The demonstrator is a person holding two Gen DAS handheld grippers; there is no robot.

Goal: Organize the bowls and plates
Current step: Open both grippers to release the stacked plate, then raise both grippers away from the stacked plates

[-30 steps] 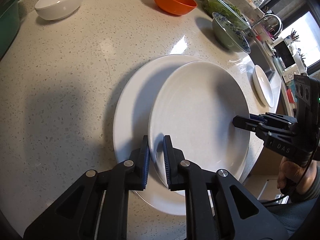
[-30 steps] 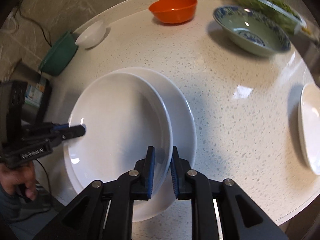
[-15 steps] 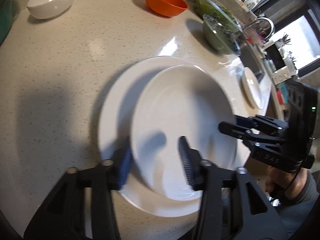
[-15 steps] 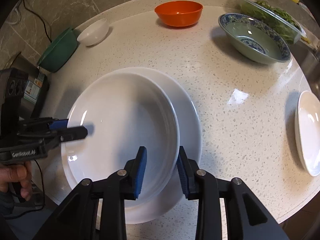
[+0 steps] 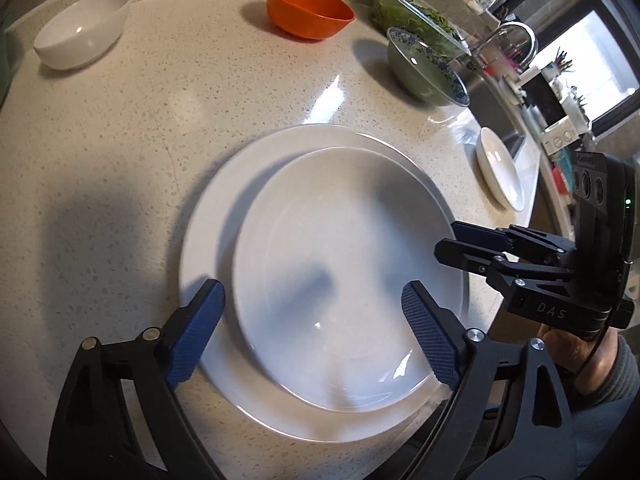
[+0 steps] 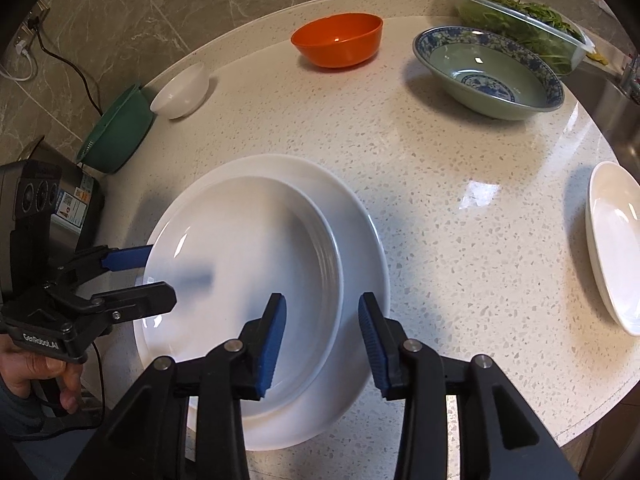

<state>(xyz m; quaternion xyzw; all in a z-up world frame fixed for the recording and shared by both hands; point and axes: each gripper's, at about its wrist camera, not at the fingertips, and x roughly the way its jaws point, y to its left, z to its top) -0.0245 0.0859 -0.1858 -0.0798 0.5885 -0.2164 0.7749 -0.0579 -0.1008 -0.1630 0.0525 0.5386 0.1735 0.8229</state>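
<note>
With both grippers' fingers [image 5: 196,332] spreading off the top plate [image 5: 336,264], it sits off-centre on the lower plate [image 5: 216,216] and may slide.

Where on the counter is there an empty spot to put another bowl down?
A wide bare patch lies between the stacked white plates, the orange bowl, the blue-patterned bowl and the small white plate. More bare counter lies between the white bowl and the stack. It is crowded at the near edge, around both grippers.
</note>
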